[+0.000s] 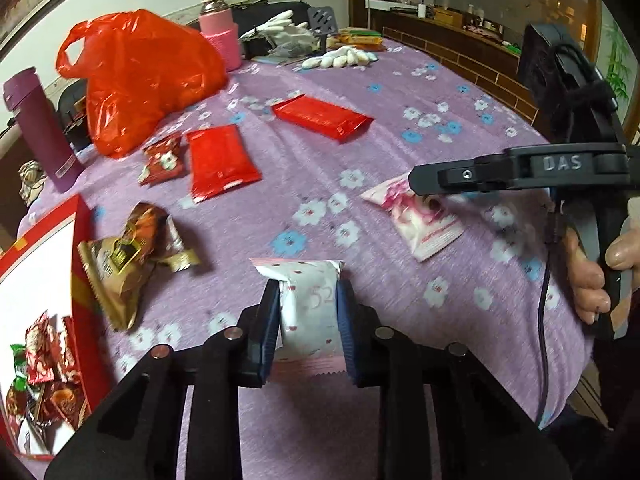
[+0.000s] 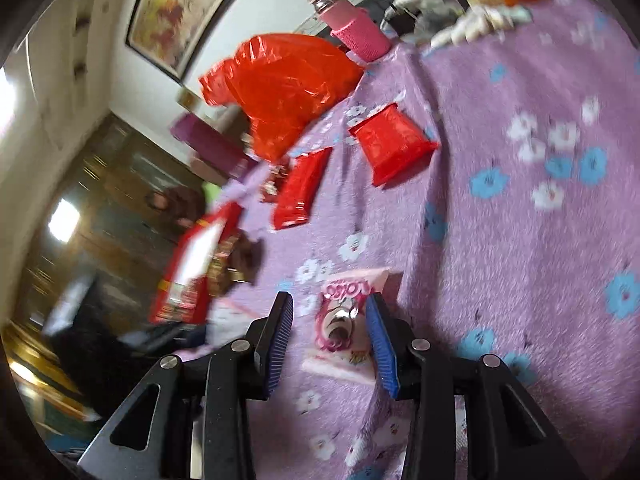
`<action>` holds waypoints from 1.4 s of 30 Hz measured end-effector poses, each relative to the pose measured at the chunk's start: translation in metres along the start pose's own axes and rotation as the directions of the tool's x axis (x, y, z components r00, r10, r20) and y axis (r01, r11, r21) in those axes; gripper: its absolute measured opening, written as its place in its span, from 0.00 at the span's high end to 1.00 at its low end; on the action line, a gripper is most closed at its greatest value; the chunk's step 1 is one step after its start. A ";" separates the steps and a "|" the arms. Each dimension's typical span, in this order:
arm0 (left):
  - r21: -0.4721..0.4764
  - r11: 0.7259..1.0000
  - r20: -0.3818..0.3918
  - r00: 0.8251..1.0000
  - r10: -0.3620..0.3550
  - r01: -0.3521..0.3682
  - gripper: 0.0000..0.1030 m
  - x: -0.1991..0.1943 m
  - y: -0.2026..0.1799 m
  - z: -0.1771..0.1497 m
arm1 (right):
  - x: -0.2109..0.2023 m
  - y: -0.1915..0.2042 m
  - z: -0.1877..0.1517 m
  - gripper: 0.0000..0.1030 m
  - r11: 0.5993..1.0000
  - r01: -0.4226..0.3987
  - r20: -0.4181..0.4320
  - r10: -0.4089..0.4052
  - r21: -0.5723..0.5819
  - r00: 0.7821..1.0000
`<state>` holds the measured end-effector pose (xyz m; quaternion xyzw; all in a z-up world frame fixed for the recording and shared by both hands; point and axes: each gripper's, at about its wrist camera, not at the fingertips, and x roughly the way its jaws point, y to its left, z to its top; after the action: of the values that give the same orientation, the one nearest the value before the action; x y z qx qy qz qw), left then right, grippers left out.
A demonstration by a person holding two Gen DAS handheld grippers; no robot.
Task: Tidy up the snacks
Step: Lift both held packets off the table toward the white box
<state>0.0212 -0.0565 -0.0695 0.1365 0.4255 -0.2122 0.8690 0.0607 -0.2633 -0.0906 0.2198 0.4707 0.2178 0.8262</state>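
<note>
Near edge of purple floral cloth (image 1: 400,128): left gripper (image 1: 307,322) clamped on white dotted snack packet (image 1: 308,304), held above cloth. Right of it, right gripper (image 2: 330,342) with jaws apart, straddling pink snack packet (image 2: 346,320) lying flat on cloth. Far left: red plastic bag (image 1: 136,76). Mid-table: two red packets (image 1: 220,160) (image 1: 322,117). Near left: red-and-white box (image 1: 44,320) holding snacks, brown-gold packet (image 1: 124,268) beside it.

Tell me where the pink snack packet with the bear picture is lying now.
The pink snack packet lies flat on the purple flowered cloth, between the open fingers of the right gripper. In the left wrist view it is right of the white packet that the left gripper holds.
</note>
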 end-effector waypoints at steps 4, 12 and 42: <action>-0.030 0.999 -0.013 1.000 -0.022 0.021 0.76 0.004 0.009 -0.005 | 0.016 0.023 -0.002 0.55 0.981 0.160 -0.055 -0.167 -0.111 0.984; -0.024 0.999 -0.028 0.999 -0.027 0.026 0.62 0.013 0.009 -0.008 | 0.031 0.051 -0.019 0.54 0.897 0.337 -0.027 -0.359 -0.286 0.933; -0.296 0.946 0.154 0.971 0.182 -0.131 0.79 -0.077 0.097 -0.049 | 0.036 0.112 -0.011 0.63 0.959 0.084 -0.063 -0.105 -0.270 0.993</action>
<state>-0.0077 0.0685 -0.0320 0.0241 0.3595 -0.0906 0.9284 0.0504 -0.1501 -0.0566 0.0756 0.4784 0.2477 0.8391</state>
